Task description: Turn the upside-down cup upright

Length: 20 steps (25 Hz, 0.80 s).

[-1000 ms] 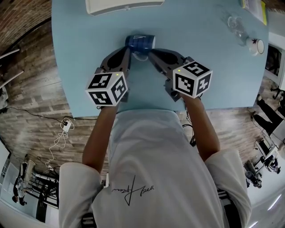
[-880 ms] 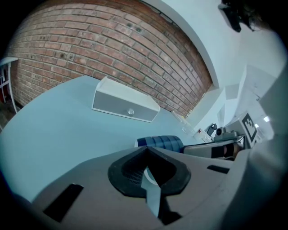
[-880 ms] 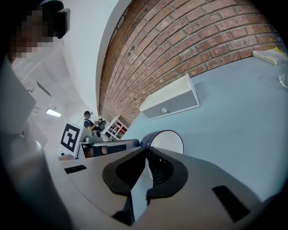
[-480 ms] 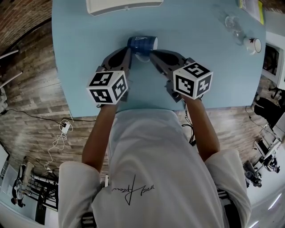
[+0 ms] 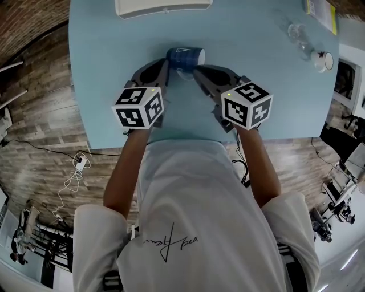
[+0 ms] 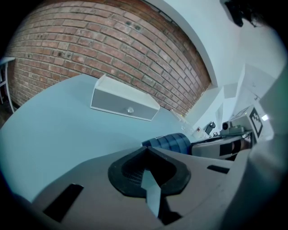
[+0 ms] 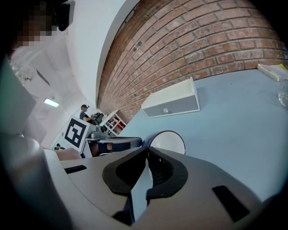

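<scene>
Pale blue tabletop (image 5: 114,85) runs to a brick wall (image 6: 90,45), with a white box (image 5: 162,7) at its far edge. Just beyond the tip of the left claw (image 5: 166,64), a little to its right, lies the cup (image 5: 183,57) on its side, ribbed blue body toward that claw. Its white mouth faces the right claw (image 5: 195,69), just past that tip. Both claws are closed, nothing between the jaws. They bracket the cup, probably to steady and tip it. I judge it half-turned.
</scene>
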Available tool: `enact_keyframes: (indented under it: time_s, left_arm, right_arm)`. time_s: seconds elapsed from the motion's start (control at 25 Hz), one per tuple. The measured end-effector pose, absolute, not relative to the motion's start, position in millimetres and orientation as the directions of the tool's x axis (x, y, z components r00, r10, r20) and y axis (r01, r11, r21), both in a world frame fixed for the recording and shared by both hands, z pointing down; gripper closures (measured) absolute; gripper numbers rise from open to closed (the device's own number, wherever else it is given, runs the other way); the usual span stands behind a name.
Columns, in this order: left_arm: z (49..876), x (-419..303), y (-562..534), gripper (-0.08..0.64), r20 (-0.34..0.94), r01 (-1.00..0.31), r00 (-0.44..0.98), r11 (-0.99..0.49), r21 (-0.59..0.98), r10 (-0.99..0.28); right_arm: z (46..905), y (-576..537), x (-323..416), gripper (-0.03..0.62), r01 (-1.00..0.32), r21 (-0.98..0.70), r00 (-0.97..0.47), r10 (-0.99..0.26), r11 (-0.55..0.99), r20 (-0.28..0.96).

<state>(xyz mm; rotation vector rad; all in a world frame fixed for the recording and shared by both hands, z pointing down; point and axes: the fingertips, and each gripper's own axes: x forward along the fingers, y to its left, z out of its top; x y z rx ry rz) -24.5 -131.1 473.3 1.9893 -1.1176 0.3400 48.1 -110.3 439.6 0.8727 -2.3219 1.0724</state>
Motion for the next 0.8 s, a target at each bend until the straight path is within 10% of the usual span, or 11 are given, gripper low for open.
enact_keyframes:
  time_s: [0.8]
  left_arm:
    - [477.7,-24.1,-126.9,0.552,0.565,-0.800,0.578,-0.273,0.534,-0.589]
  right_arm:
    - [431.8,-108.4,40.8,0.569,-0.689,-0.480,-0.705,-0.345,0.544,0.620]
